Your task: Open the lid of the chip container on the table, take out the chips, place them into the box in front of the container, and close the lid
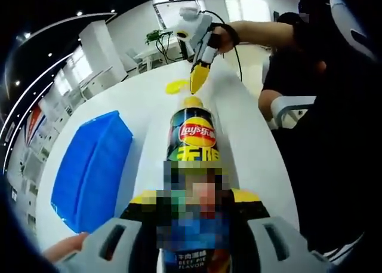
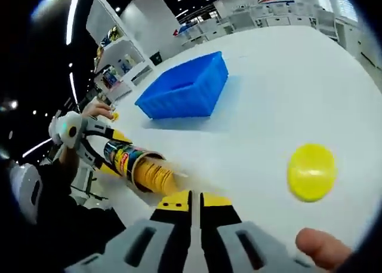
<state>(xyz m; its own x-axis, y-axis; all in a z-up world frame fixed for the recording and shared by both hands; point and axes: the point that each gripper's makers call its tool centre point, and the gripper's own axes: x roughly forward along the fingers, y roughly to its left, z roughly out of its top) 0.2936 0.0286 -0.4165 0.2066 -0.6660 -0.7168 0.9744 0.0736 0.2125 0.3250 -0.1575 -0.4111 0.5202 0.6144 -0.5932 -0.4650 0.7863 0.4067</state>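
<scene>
My left gripper is shut on a Lay's chip can, held lying along the jaws with its open mouth pointing away. A yellow stack of chips sticks out of that mouth. My right gripper is shut at the end of the stack, its yellow tips pressed together on the leading chips. The right gripper also appears just beyond the can's mouth. The can's yellow lid lies flat on the white table. The blue box stands open beyond the can, and the left gripper clamps the can's body.
The blue box sits left of the can, the lid on the table near the far gripper. A person in dark clothes stands at the table's right edge. White shelving lines the room behind the table.
</scene>
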